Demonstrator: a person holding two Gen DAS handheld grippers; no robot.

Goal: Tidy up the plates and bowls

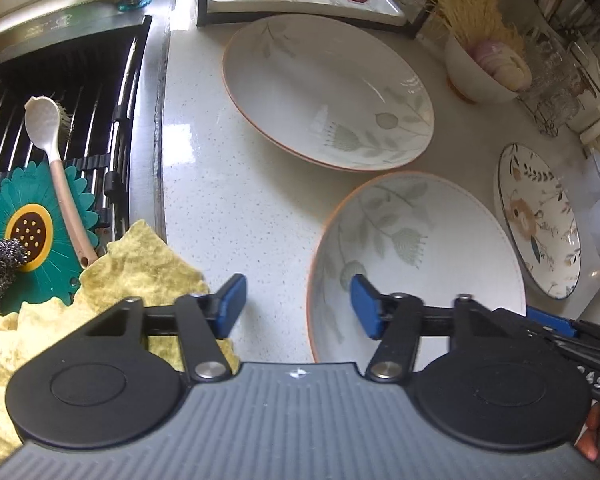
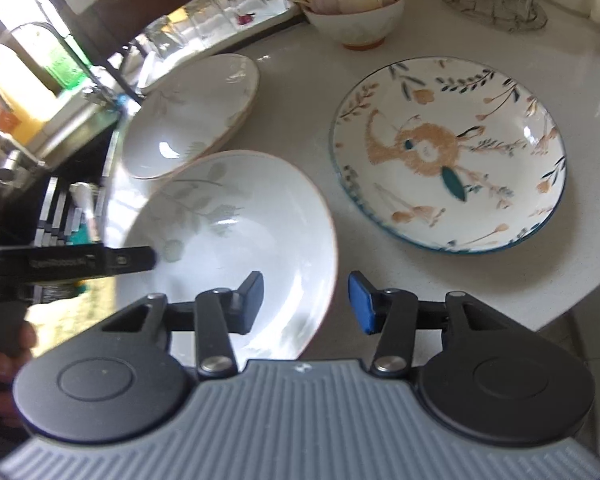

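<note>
Left wrist view: left gripper (image 1: 298,306) released, jaws spread wide, straddling the near rim of the white leaf-patterned bowl with orange rim (image 1: 416,268), gripping nothing. Right wrist view: right gripper (image 2: 306,302) likewise released, jaws either side of that same bowl's edge, not closed on it. Behind, a larger white leaf-patterned plate (image 1: 328,92) lying flat on the speckled white desk (image 1: 228,200), possibly on a second one, hard to tell. Off to the right, a floral plate with blue rim (image 2: 448,156), apart from the rest. Small white bowl of onion (image 2: 356,20) at the back. Barely begun, by the look: dishes spread out singly, stacking all left to do.
</note>
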